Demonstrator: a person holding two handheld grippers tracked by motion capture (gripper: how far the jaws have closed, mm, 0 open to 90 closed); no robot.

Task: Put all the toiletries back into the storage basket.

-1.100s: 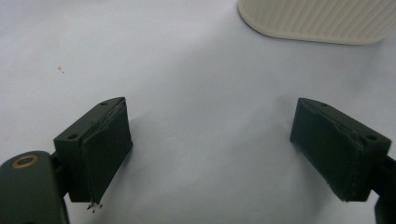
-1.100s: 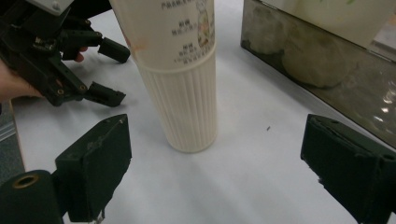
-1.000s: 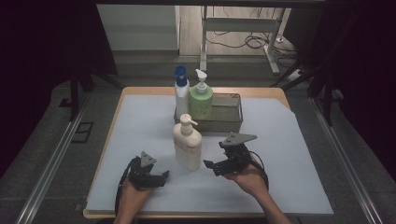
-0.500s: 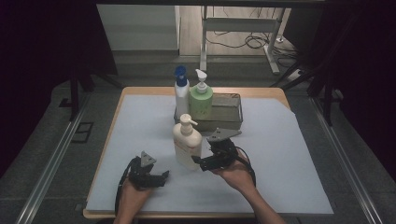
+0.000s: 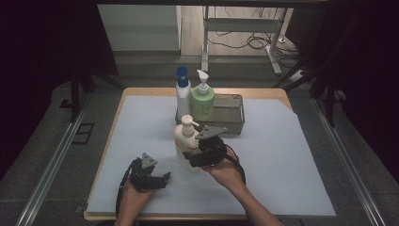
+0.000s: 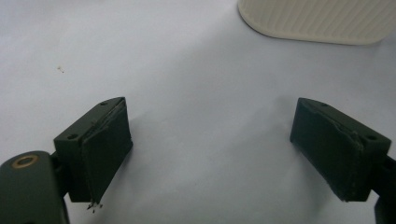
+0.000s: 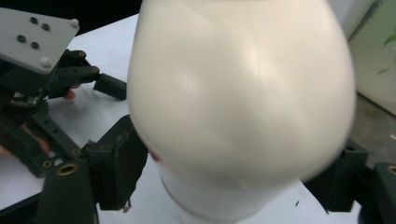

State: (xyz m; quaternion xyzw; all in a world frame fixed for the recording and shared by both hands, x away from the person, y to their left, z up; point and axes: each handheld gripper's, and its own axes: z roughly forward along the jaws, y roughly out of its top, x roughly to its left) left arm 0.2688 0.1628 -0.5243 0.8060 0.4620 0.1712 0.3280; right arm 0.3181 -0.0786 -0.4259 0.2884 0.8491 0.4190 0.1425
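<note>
Rightward hand and right gripper [image 5: 190, 157] have slid in to the cream bottle [image 5: 186, 141], jaws closing as they came; the bottle now sits between the fingers [image 7: 119, 168], which look close to its sides, though I cannot tell if they press yet. Reach done, I judge; grip and lift remain. Left gripper [image 5: 162, 178] rests released on the mat [image 5: 282, 160], bottle ahead of its fingers [image 6: 100, 149]. High view adds the tray [image 5: 233, 115] beyond, holding a green bottle [image 5: 203, 101].

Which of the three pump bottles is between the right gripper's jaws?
The cream bottle, standing alone in front of the tray; the green bottle and blue-capped bottle stand farther back.
</note>
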